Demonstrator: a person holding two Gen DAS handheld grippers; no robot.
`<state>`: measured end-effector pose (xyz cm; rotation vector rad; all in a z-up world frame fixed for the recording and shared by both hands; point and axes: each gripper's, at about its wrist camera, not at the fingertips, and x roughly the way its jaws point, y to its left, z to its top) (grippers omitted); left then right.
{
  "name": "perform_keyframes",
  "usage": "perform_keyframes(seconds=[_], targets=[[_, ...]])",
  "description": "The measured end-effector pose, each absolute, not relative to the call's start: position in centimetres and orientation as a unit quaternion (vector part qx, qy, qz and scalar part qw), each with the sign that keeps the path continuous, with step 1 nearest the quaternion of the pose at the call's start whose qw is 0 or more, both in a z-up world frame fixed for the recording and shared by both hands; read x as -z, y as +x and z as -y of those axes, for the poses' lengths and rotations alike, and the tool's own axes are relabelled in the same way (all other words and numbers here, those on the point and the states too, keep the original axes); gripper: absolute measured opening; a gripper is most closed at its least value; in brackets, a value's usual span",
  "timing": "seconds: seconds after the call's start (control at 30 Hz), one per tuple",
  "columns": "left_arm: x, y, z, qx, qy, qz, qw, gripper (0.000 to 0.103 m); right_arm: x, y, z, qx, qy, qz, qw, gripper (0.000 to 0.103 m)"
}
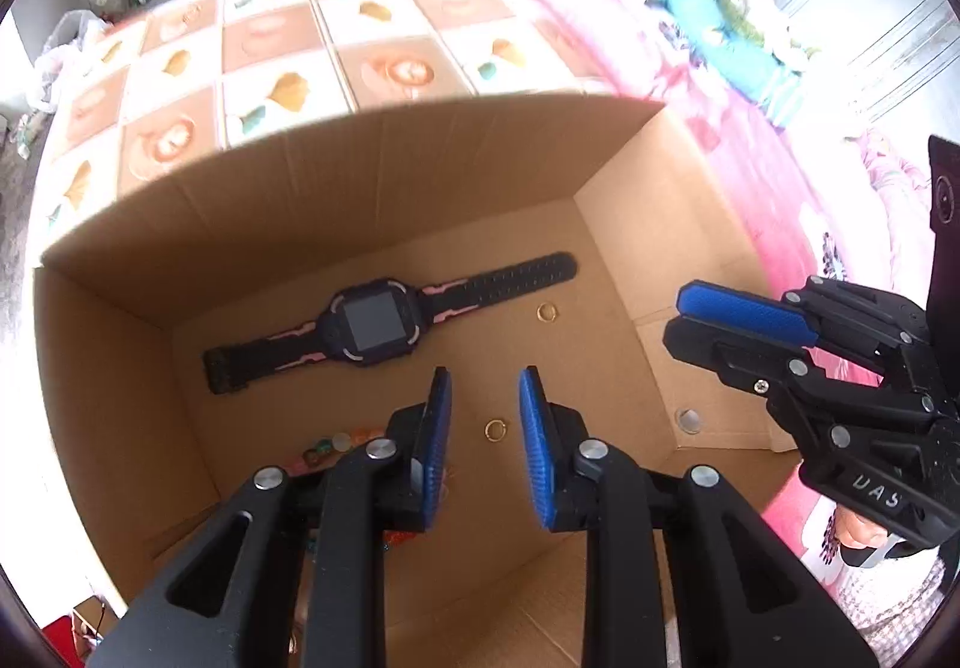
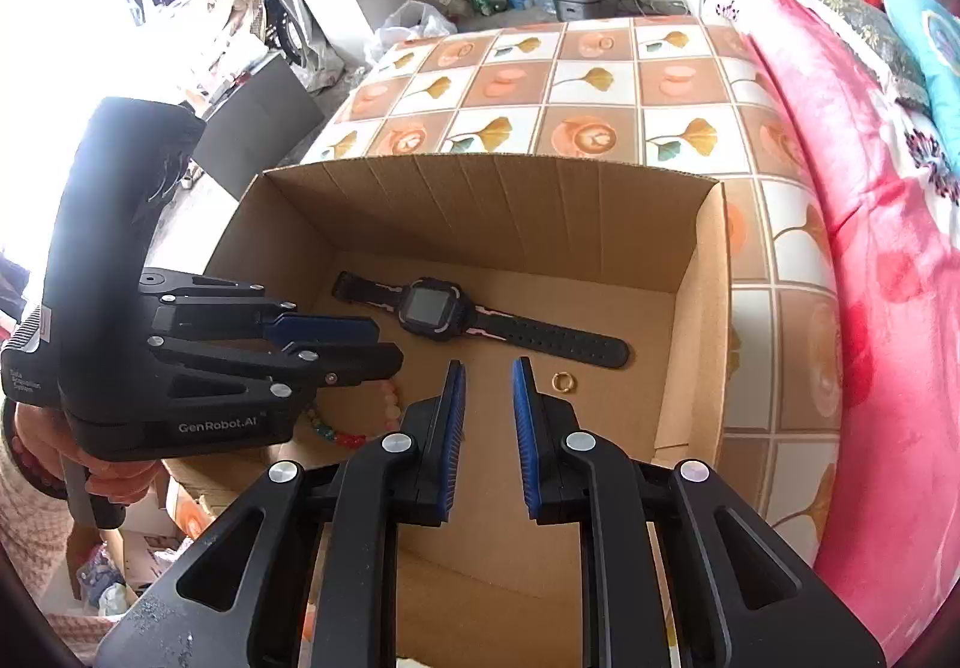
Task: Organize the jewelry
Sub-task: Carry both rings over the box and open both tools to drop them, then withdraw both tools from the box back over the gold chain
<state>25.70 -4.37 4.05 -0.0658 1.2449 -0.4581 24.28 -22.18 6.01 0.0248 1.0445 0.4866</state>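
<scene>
An open cardboard box [image 1: 372, 170] [image 2: 498, 200] holds a black and pink smartwatch [image 1: 372, 323] [image 2: 429, 311], two gold rings [image 1: 495, 430] [image 1: 546, 312] and a coloured bead bracelet [image 2: 342, 431] [image 1: 327, 446]. My left gripper [image 1: 485, 398] is open and empty over the box floor, with one ring lying between its fingers. My right gripper [image 2: 487, 377] is open and empty, above the box; a ring [image 2: 563, 382] lies just right of it. Each gripper shows in the other's view: right gripper [image 1: 708, 317], left gripper [image 2: 384, 344].
The box sits on a surface with a leaf-patterned checked cover [image 1: 336, 44] [image 2: 600, 86]. A pink floral blanket [image 2: 870, 248] [image 1: 750, 158] lies to the right. A small round silver piece [image 1: 687, 419] sits on the box's right wall.
</scene>
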Motion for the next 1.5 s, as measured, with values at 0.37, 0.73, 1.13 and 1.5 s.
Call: perform_keyframes(seconds=[0.37, 0.73, 1.13, 1.5], targets=[[-11.4, 12.0, -1.5, 0.238, -0.055, -0.389, 0.888, 0.048, -9.0, 14.8, 23.7, -0.294, 0.062, -0.446, 0.843, 0.028], [-6.7, 2.9, -2.7, 0.186, -0.037, -0.358, 0.914, 0.058, -2.9, 12.4, 23.2, -0.233, 0.097, -0.509, 0.823, 0.030], [0.8, 1.8, 1.1, 0.161, 0.014, -0.394, 0.905, 0.058, -1.1, 10.5, 23.8, -0.236, 0.130, -0.467, 0.842, 0.032], [4.2, 3.3, 3.4, 0.146, 0.074, -0.425, 0.890, 0.058, 3.8, 6.4, 19.7, -0.217, 0.018, -0.485, 0.847, 0.041]])
